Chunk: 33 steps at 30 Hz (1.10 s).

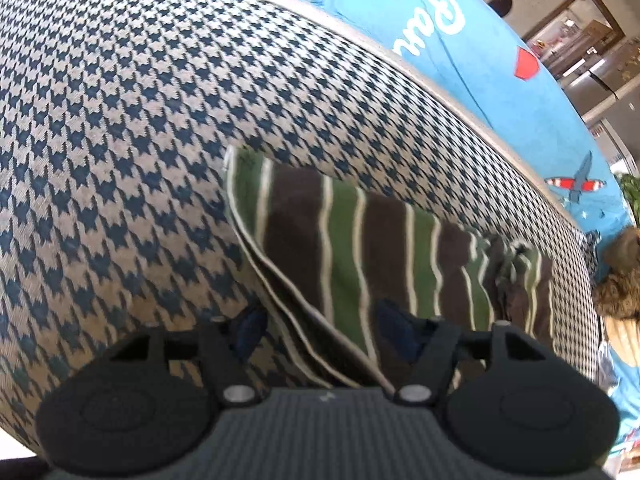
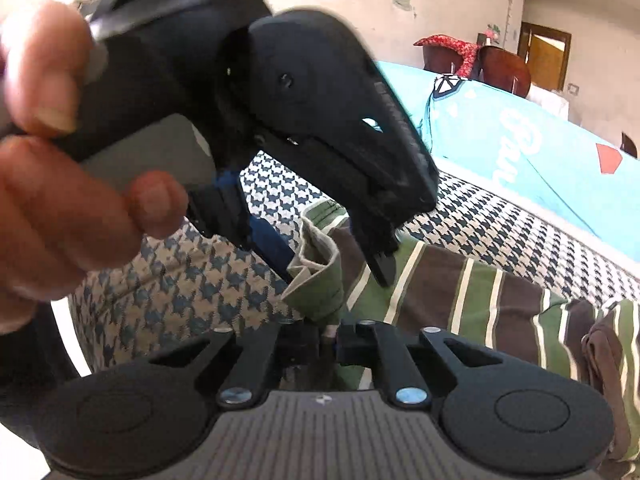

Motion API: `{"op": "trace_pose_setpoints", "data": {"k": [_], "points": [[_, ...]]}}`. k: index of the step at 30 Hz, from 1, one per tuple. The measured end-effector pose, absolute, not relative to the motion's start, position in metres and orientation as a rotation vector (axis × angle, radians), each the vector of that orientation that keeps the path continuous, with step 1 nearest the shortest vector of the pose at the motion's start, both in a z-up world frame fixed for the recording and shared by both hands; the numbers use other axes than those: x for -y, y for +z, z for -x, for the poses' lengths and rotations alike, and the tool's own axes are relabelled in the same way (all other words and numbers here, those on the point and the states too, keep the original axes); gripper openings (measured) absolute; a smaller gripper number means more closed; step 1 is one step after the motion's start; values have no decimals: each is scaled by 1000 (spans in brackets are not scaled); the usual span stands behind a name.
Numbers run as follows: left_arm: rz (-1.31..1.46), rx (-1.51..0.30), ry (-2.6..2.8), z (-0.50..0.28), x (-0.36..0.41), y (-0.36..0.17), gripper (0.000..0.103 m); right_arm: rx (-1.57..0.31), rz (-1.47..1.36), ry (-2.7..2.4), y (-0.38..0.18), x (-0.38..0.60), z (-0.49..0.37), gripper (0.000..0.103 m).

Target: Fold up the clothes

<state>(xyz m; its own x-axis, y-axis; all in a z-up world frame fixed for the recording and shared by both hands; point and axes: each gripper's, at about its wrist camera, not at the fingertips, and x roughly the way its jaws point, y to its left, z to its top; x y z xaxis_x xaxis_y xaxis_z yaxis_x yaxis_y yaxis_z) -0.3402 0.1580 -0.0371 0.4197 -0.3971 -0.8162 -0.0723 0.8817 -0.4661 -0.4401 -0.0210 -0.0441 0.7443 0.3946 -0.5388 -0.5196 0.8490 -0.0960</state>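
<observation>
A green, brown and white striped garment (image 1: 360, 248) lies on a houndstooth-covered surface (image 1: 120, 140). In the left wrist view my left gripper (image 1: 324, 332) stands open, one blue-padded finger on each side of the garment's raised near edge. In the right wrist view the striped garment (image 2: 480, 300) stretches off to the right. My right gripper (image 2: 328, 340) is shut on its folded green hem (image 2: 320, 280). The left gripper (image 2: 334, 272), held by a hand (image 2: 60, 200), comes down from the upper left. Its open fingers straddle the same hem, just beyond my right gripper.
A bright blue blanket (image 1: 480, 60) with white lettering and red shapes lies beyond the houndstooth cloth (image 2: 500, 220). A brown furry object (image 1: 620, 280) sits at the right edge. Chairs (image 2: 500, 64), one draped in red cloth, and a wooden door (image 2: 548, 56) stand farther back.
</observation>
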Motion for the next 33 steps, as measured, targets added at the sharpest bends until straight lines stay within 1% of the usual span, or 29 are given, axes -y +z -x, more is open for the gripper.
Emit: {"op": "trace_pose_setpoints", "data": {"k": [1, 5, 13, 16, 17, 18, 19, 21, 23, 24, 26, 33], "points": [[479, -1134, -205, 336, -160, -39, 70, -524, 252, 502, -44, 21, 440, 7], [498, -1124, -201, 313, -165, -39, 79, -504, 262, 492, -42, 20, 441, 7], [502, -1093, -163, 264, -168, -36, 78, -484, 250, 487, -35, 21, 451, 7], [502, -1083, -148, 245, -169, -34, 70, -477, 245, 485, -33, 21, 455, 7], [502, -1078, -139, 240, -168, -34, 64, -475, 244, 485, -32, 21, 456, 7], [502, -1073, -125, 236, -164, -34, 55, -472, 242, 484, -31, 21, 458, 7], [501, -1067, -121, 234, -161, -33, 50, -471, 242, 483, -31, 22, 456, 7], [497, -1050, -131, 233, -154, -30, 30, -469, 241, 480, -29, 25, 455, 7], [494, -1034, -141, 232, -146, -27, 20, -465, 243, 474, -25, 23, 452, 7], [492, -1025, -145, 232, -143, -25, 17, -462, 244, 470, -23, 23, 451, 7], [489, -1009, -155, 231, -136, -22, 15, -458, 242, 457, -21, 27, 450, 7], [481, -944, -198, 229, -109, -6, 15, -428, 227, 381, -10, 47, 457, 7]]}}
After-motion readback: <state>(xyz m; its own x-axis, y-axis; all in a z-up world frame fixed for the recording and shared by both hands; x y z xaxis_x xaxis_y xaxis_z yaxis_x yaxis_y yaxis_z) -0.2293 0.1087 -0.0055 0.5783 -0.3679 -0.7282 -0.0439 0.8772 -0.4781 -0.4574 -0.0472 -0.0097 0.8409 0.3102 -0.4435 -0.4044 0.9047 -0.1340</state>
